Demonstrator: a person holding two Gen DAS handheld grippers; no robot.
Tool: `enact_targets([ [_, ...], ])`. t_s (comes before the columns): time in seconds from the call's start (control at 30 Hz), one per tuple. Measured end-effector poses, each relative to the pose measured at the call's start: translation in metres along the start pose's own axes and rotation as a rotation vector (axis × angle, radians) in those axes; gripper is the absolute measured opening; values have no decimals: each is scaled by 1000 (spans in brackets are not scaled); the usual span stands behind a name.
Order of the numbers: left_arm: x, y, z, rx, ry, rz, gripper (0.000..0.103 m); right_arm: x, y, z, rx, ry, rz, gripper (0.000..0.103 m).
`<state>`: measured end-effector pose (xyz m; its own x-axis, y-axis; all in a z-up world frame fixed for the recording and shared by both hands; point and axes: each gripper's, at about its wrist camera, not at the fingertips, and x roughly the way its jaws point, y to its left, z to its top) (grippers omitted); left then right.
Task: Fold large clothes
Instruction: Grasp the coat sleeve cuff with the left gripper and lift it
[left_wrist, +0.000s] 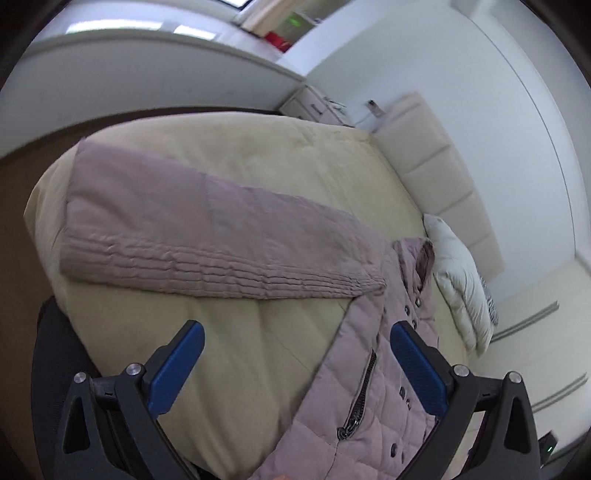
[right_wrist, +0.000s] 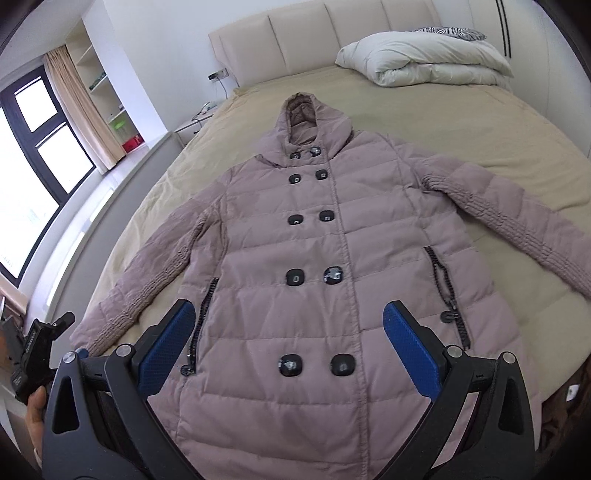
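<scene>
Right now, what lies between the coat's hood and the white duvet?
Only bare beige bedsheet separates the mauve quilted coat's hood from the folded white duvet, seen in the right wrist view.

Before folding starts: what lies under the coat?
The coat lies spread flat, front up, directly on the beige bed cover. Whatever sits beneath its body is covered; nothing bulges through.

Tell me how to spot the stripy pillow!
Find the big tan bed, then look toward its padded headboard. A white duvet sits bundled there, and the pillow peeks out behind it. It is the only black-and-white zebra-striped thing.
</scene>
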<state>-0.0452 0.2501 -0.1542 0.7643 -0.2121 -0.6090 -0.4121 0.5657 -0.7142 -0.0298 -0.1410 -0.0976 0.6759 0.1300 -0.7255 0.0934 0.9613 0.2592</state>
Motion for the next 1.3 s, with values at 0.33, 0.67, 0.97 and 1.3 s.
enact_targets([
  [0.33, 2, 73, 2, -357, -111, -77, 90, 9, 8, -4, 11, 5, 68, 103],
  [0.67, 9, 80, 20, -418, -227, 25, 76, 17, -7, -9, 55, 39, 87, 103],
  [0.97, 19, -39, 29, 256, -256, 196, 18, 28, -41, -16, 141, 54, 101, 85],
  [1.3, 55, -184, -136, 1195, -230, 189, 15, 66, -79, 2, 366, 169, 439, 80],
])
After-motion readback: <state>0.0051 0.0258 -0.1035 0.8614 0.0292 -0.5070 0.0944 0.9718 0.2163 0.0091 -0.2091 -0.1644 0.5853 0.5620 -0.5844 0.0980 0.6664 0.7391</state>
